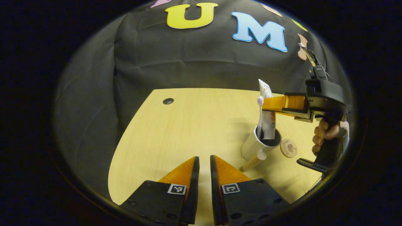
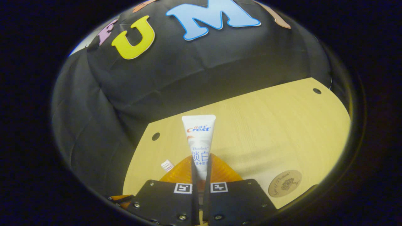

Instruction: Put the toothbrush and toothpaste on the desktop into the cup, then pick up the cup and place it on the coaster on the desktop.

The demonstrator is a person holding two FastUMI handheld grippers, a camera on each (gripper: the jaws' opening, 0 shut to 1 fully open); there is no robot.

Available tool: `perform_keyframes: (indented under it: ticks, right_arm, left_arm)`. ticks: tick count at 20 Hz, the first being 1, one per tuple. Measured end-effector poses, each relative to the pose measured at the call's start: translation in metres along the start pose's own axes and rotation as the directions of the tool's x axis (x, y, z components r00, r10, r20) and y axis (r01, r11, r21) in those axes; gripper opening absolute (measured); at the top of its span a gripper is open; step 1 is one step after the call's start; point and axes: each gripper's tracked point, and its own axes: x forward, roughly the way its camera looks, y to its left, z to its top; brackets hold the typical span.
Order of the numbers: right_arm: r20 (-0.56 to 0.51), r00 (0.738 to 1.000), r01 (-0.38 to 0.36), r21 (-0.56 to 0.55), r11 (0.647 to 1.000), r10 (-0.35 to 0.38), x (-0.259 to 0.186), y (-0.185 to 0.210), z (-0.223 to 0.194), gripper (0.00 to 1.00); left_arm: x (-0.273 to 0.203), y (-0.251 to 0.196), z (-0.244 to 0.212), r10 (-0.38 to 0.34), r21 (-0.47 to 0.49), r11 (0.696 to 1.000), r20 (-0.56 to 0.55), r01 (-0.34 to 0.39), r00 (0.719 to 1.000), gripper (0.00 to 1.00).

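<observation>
Right gripper (image 2: pixel 201 168) pinches the toothpaste (image 2: pixel 199 144) upright, its lower end inside the cup (image 1: pixel 256 145) beside the toothbrush (image 1: pixel 260 116), coaster (image 1: pixel 288 148) just beside the cup on the desktop (image 1: pixel 188 131); left gripper (image 1: pixel 204 164) nearly closed, empty.

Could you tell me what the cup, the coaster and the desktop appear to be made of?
The cup: white with a dark inside and a smooth, matt look, likely plastic or ceramic. The coaster: a round, light brown disc with a dark printed or burnt-in tree, probably wood or cork. The desktop: pale, with fine straight grain, likely wood-look laminate.
</observation>
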Motion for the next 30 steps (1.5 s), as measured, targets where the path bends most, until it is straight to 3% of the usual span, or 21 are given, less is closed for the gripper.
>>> perform_keyframes:
  ticks: [6, 8, 9, 10, 11, 12, 13, 14, 15, 16, 17, 20, 21, 22, 24, 28, 30]
  right_arm:
    - [0.049, 0.999, 0.006, -0.076, 0.997, -0.003, -0.007, -0.001, -0.012, 0.11]
    - [0.052, 0.998, -0.015, -0.076, 0.997, 0.019, -0.012, 0.003, -0.015, 0.19]
    - [0.055, 0.998, -0.017, -0.075, 0.997, 0.021, -0.013, 0.003, -0.016, 0.28]
    - [0.052, 0.998, -0.018, -0.074, 0.997, 0.021, -0.018, 0.003, -0.018, 0.31]
    - [0.052, 0.998, -0.022, -0.074, 0.997, 0.025, -0.022, 0.003, -0.019, 0.38]
    - [0.056, 0.998, -0.027, -0.072, 0.997, 0.031, -0.023, 0.004, -0.017, 0.48]
    - [0.063, 0.998, -0.026, -0.074, 0.997, 0.031, -0.029, 0.004, -0.016, 0.76]
    - [0.070, 0.997, -0.029, -0.071, 0.997, 0.034, -0.033, 0.005, -0.014, 0.77]
    - [0.077, 0.996, -0.034, -0.066, 0.997, 0.039, -0.037, 0.006, -0.010, 0.67]
    - [0.088, 0.995, -0.036, -0.059, 0.998, 0.041, -0.043, 0.004, -0.006, 0.77]
    - [0.100, 0.994, -0.037, -0.052, 0.998, 0.042, -0.049, 0.002, 0.000, 0.77]
    - [0.136, 0.990, -0.018, -0.033, 0.999, 0.022, -0.068, -0.013, 0.015, 0.77]
    - [0.142, 0.990, -0.008, -0.026, 1.000, 0.012, -0.074, -0.020, 0.018, 0.77]
    - [0.146, 0.989, 0.001, -0.017, 1.000, 0.001, -0.079, -0.029, 0.020, 0.77]
    - [0.151, 0.988, 0.027, 0.001, 1.000, -0.027, -0.090, -0.046, 0.022, 0.77]
    - [0.139, 0.986, 0.090, 0.038, 0.995, -0.094, -0.111, -0.086, 0.013, 0.77]
    - [0.130, 0.983, 0.122, 0.066, 0.990, -0.130, -0.121, -0.105, 0.006, 0.77]
  left_arm:
    - [0.004, -0.016, 0.009, -0.014, 0.012, 1.000, -0.005, 0.014, 1.000, 0.27]
    - [0.006, -0.020, 0.014, -0.016, 0.024, 1.000, 0.000, 0.016, 1.000, 0.27]
    - [0.005, -0.022, 0.016, -0.016, 0.030, 0.999, 0.004, 0.016, 1.000, 0.27]
    - [0.004, -0.025, 0.016, -0.017, 0.035, 0.999, 0.008, 0.017, 1.000, 0.20]
    - [0.003, -0.028, 0.017, -0.020, 0.039, 0.999, 0.010, 0.019, 1.000, 0.34]
    - [0.001, -0.031, 0.017, -0.022, 0.044, 0.999, 0.012, 0.021, 1.000, 0.34]
    - [-0.001, -0.033, 0.016, -0.024, 0.047, 0.999, 0.012, 0.023, 1.000, 0.34]
    - [0.001, -0.035, 0.016, -0.027, 0.048, 0.999, 0.013, 0.026, 1.000, 0.34]
    - [0.000, -0.038, 0.017, -0.036, 0.050, 0.998, 0.015, 0.035, 0.999, 0.34]
    - [-0.003, -0.042, 0.017, -0.043, 0.057, 0.997, 0.016, 0.042, 0.999, 0.32]
    - [-0.009, -0.047, 0.017, -0.051, 0.068, 0.996, 0.016, 0.050, 0.999, 0.27]
    - [-0.010, -0.059, 0.024, -0.079, 0.114, 0.991, 0.013, 0.077, 0.997, 0.55]
    - [-0.010, -0.063, 0.028, -0.085, 0.129, 0.988, 0.011, 0.083, 0.996, 0.39]
    - [-0.010, -0.067, 0.030, -0.093, 0.142, 0.986, 0.007, 0.091, 0.996, 0.47]
    - [-0.008, -0.079, 0.033, -0.130, 0.162, 0.978, -0.012, 0.130, 0.991, 0.38]
    - [-0.005, -0.098, 0.035, -0.205, 0.209, 0.954, -0.071, 0.215, 0.976, 0.75]
    - [0.002, -0.107, 0.033, -0.227, 0.245, 0.937, -0.114, 0.249, 0.967, 0.71]
